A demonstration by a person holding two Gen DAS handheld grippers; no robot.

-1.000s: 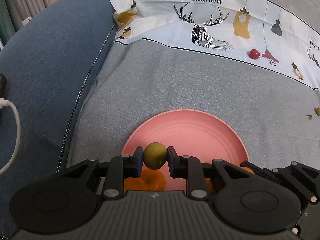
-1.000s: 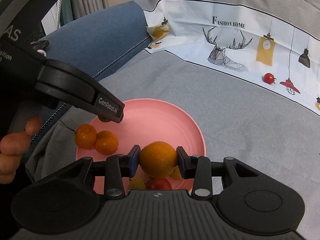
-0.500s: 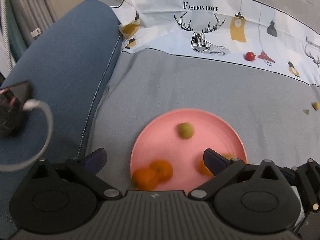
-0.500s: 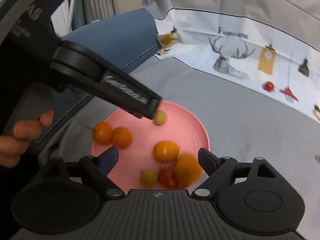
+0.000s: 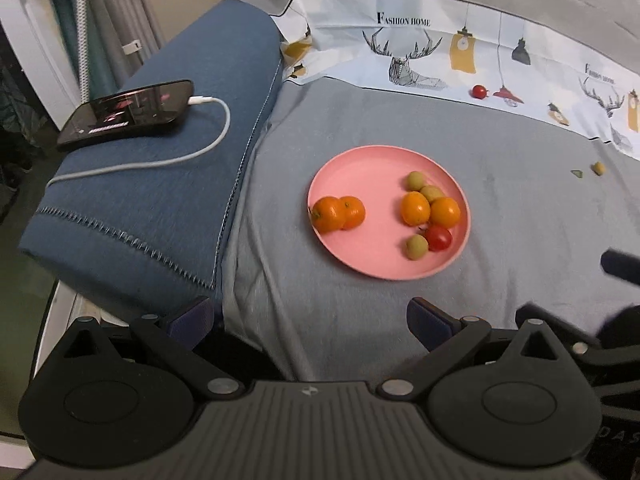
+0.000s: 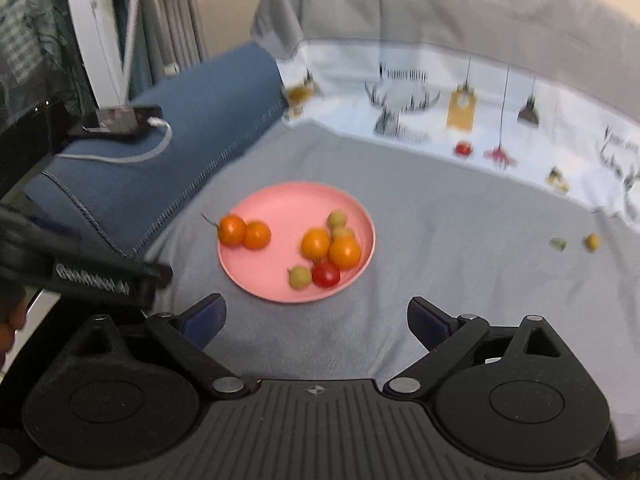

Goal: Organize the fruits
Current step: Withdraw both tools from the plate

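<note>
While nothing is held, left hand-held gripper (image 5: 310, 320) wide.

Pretty sure this is a bedroom at home: a bed with a grey sheet (image 5: 400, 128), a printed duvet (image 5: 440, 52) at 12 o'clock, a folded blue blanket (image 5: 160, 184) at 9 with a phone (image 5: 128, 114) charging, curtains (image 5: 104, 28) at 10.
</note>
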